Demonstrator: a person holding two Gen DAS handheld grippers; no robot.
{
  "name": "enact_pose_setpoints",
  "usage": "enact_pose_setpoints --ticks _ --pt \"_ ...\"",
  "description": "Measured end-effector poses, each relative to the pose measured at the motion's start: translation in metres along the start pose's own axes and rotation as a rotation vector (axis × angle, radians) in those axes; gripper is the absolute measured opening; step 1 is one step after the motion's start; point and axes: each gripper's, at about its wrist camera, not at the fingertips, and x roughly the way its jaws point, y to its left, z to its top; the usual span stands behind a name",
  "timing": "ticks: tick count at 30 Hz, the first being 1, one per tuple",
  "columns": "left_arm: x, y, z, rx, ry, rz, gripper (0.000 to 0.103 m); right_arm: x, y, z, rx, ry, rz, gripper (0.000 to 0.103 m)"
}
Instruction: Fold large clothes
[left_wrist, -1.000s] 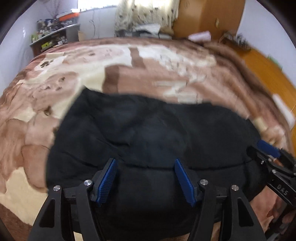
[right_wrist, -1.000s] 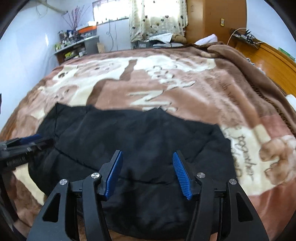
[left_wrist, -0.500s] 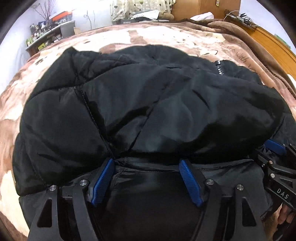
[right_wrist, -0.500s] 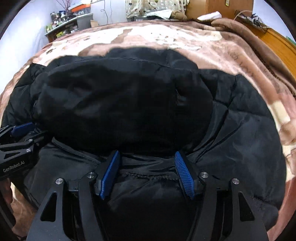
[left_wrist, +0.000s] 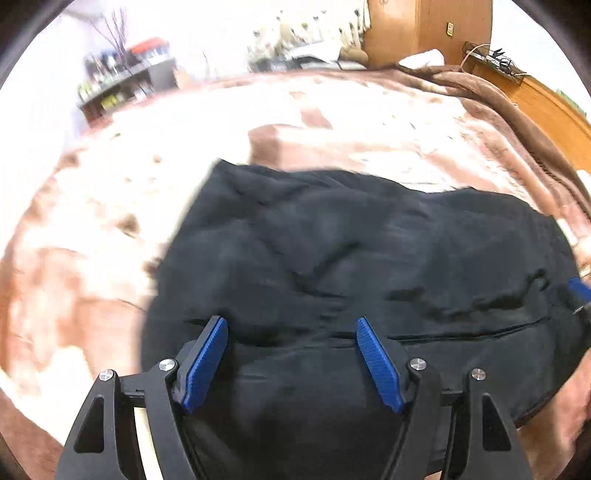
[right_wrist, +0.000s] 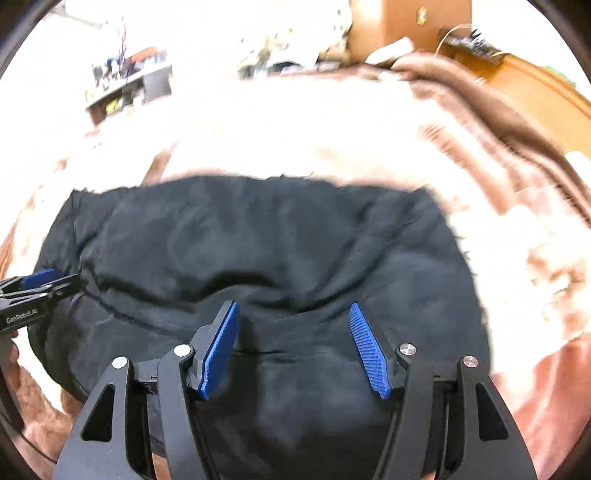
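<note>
A black padded jacket (left_wrist: 351, 258) lies folded on the bed; it also fills the middle of the right wrist view (right_wrist: 258, 251). My left gripper (left_wrist: 291, 325) is open above the jacket's near left part, jaws wide apart with nothing between them. My right gripper (right_wrist: 293, 310) is open above the near right part, also empty. The left gripper's tip (right_wrist: 44, 280) shows at the left edge of the right wrist view. The right gripper's blue tip (left_wrist: 580, 288) shows at the right edge of the left wrist view. Both views are motion-blurred.
A brown and cream plush blanket (left_wrist: 110, 229) covers the bed (right_wrist: 517, 266). A wooden headboard (left_wrist: 546, 103) runs along the right. A shelf with bottles (left_wrist: 122, 85) and a wooden wardrobe (left_wrist: 424, 29) stand beyond the far edge.
Half a second ago both grippers sat low and close against the jacket's near hem. Now both have pulled back and up, still open, and the jacket lies flatter and smaller in view.
</note>
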Motion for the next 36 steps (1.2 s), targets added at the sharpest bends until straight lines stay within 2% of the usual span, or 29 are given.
enact_pose_setpoints --ticks 2,4,6,9,12,17,21,24,26,29,31,34,36 --pt "0.01 0.011 -0.003 0.022 0.027 0.049 0.073 0.005 -0.013 -0.003 -0.007 0.016 -0.053 0.062" --pt "0.032 0.015 -0.011 0.038 0.086 0.052 0.073 0.021 -0.022 -0.01 -0.031 0.062 -0.092 0.062" --pt "0.045 0.016 -0.018 0.021 0.097 0.045 0.073 0.042 -0.031 -0.018 -0.016 0.12 -0.061 0.062" --pt "0.062 0.01 -0.019 0.004 0.11 0.066 0.074 0.061 -0.031 -0.024 -0.004 0.131 -0.071 0.062" --pt "0.07 0.017 -0.021 -0.031 0.145 0.047 0.074 0.074 -0.033 -0.027 0.017 0.146 -0.065 0.062" --pt "0.072 0.02 -0.02 -0.03 0.147 0.035 0.075 0.074 -0.035 -0.028 0.005 0.165 -0.05 0.062" --pt "0.045 0.022 -0.013 -0.046 0.115 0.034 0.074 0.053 -0.038 -0.014 -0.01 0.156 -0.063 0.062" --pt "0.024 0.034 -0.01 -0.005 0.064 0.079 0.074 0.019 -0.05 -0.011 0.027 0.082 -0.08 0.062" --pt "0.02 0.043 -0.012 -0.013 0.051 0.111 0.074 0.013 -0.055 -0.014 0.028 0.077 -0.098 0.062" --pt "0.037 0.053 -0.019 -0.063 0.1 0.063 0.075 0.032 -0.057 -0.025 -0.021 0.135 -0.103 0.062" --pt "0.043 0.05 -0.019 -0.046 0.102 0.08 0.075 0.042 -0.058 -0.026 0.012 0.142 -0.094 0.062" --pt "0.051 0.051 -0.016 -0.047 0.121 0.085 0.076 0.051 -0.051 -0.026 -0.018 0.143 -0.115 0.063" --pt "0.053 0.046 -0.014 -0.04 0.13 0.088 0.076 0.053 -0.056 -0.026 -0.007 0.152 -0.095 0.063"
